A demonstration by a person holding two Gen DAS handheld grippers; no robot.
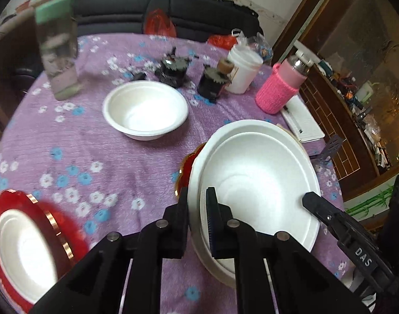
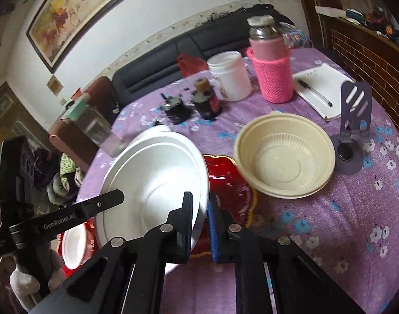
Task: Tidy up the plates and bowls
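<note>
Left wrist view: left gripper (image 1: 198, 204) jaws pinching the white plate (image 1: 259, 183) rim at its 9 o'clock edge. Right gripper (image 2: 201, 209) pinches the opposite rim. Plate tilted above the red plate (image 2: 230, 183) on the desk (image 1: 94, 157). White bowl (image 1: 145, 110) at 12 o'clock; cream bowl (image 2: 285, 157) at 2.

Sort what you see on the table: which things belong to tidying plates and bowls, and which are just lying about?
Job: white plate, white bowl, cream bowl, red plate.
Lying about: pink bottle, white jar, notebook, phone stand.
</note>
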